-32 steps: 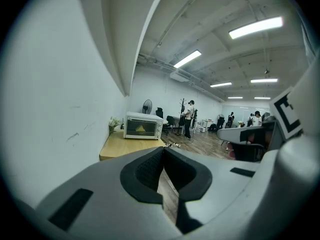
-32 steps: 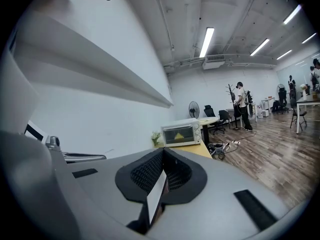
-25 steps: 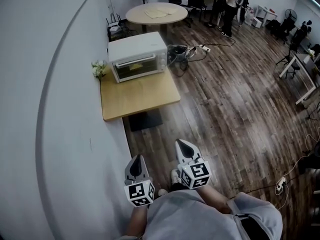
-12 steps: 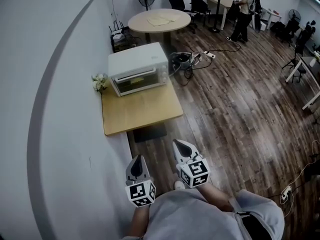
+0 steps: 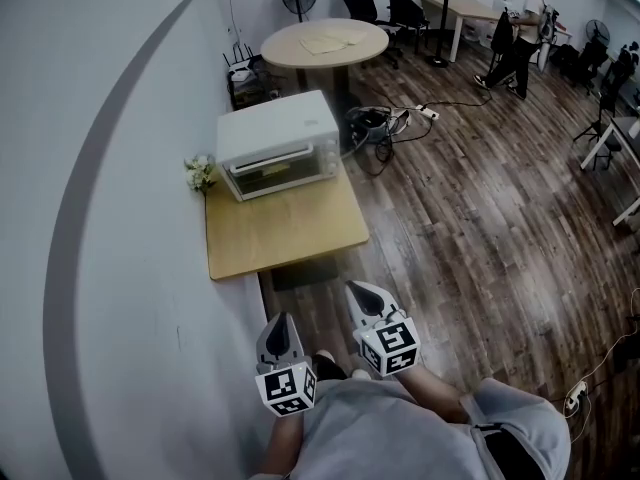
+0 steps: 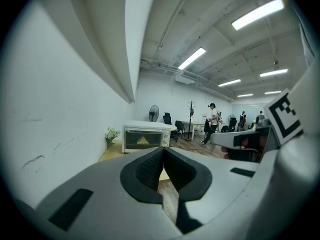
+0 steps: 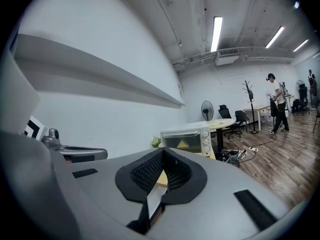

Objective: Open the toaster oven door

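Both the left gripper [image 5: 277, 323] and the right gripper [image 5: 364, 293] are pinched shut on nothing, well short of the table [image 5: 290, 236]. The oven [image 5: 280, 128] sits at the table's far end by the wall with its door closed. Its stiff handle [image 5: 270, 155] along the door's top looks like the best hold, though the light box may slide on the smooth wood. Beyond are the plank floor [image 5: 470, 208] and a round table [image 5: 325, 40].

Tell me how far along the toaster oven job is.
Done: nothing yet. The toaster oven door is shut. In hand: only the approach. The left tongs and right tongs are shut, empty and well short of the wooden table. Left: reach the door, take hold of it and swing it open.
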Action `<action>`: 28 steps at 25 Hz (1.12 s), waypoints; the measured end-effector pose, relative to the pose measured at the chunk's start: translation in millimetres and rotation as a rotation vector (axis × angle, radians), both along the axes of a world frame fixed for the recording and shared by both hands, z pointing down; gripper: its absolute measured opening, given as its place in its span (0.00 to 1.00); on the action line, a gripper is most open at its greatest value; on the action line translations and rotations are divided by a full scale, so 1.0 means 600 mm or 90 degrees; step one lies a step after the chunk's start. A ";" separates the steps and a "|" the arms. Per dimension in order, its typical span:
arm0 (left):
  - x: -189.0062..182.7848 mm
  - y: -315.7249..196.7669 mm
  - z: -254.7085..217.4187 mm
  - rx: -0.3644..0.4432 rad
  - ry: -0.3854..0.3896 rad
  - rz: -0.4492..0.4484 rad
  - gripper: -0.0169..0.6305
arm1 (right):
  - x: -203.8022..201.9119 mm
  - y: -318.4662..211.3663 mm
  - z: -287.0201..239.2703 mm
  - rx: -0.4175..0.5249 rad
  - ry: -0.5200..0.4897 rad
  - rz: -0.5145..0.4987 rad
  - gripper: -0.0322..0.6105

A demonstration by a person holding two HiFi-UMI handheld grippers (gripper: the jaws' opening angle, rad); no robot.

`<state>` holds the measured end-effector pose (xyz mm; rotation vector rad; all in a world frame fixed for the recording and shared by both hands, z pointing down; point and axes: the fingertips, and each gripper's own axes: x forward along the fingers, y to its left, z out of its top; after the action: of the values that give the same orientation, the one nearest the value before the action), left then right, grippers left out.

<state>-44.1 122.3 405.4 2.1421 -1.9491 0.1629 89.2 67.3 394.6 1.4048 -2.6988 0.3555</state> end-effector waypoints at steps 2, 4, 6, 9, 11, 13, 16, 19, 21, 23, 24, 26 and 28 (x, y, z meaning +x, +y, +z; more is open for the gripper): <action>0.001 -0.009 0.001 0.000 -0.003 -0.002 0.03 | 0.002 -0.008 0.000 0.001 -0.001 -0.002 0.05; 0.005 -0.020 0.003 -0.001 -0.004 0.002 0.03 | 0.005 -0.015 0.000 0.006 0.003 -0.002 0.05; 0.010 -0.032 0.003 0.000 -0.002 0.010 0.03 | 0.010 -0.024 0.002 0.007 0.007 0.005 0.05; 0.024 -0.057 -0.005 0.008 0.001 0.026 0.03 | 0.025 -0.043 -0.001 0.012 0.012 0.024 0.05; 0.033 -0.081 -0.009 0.012 0.001 0.038 0.03 | 0.035 -0.061 -0.002 0.014 0.019 0.035 0.05; 0.038 -0.102 -0.010 0.016 -0.001 0.047 0.03 | 0.041 -0.076 0.001 0.013 0.026 0.038 0.05; 0.037 -0.127 -0.009 0.021 -0.006 0.050 0.03 | 0.042 -0.099 0.009 0.014 0.038 0.036 0.05; 0.028 -0.151 -0.005 0.016 -0.004 0.048 0.03 | 0.036 -0.127 0.015 0.009 0.042 0.035 0.05; 0.015 -0.169 -0.001 0.010 -0.002 0.044 0.03 | 0.026 -0.146 0.012 0.011 0.045 0.032 0.05; 0.003 -0.188 0.005 0.003 -0.001 0.040 0.03 | 0.015 -0.163 0.009 0.016 0.049 0.028 0.05; -0.002 -0.197 0.008 0.001 -0.001 0.037 0.03 | 0.011 -0.171 0.009 0.018 0.052 0.025 0.05; -0.013 -0.218 0.011 0.000 -0.001 0.032 0.03 | 0.003 -0.187 0.011 0.020 0.059 0.019 0.05; -0.026 -0.241 0.011 -0.001 -0.002 0.026 0.03 | -0.005 -0.208 0.016 0.017 0.065 0.017 0.05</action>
<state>-59.4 -22.3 412.2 2.1825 -1.9068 0.1744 86.3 -57.7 404.2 1.4257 -2.6149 0.2434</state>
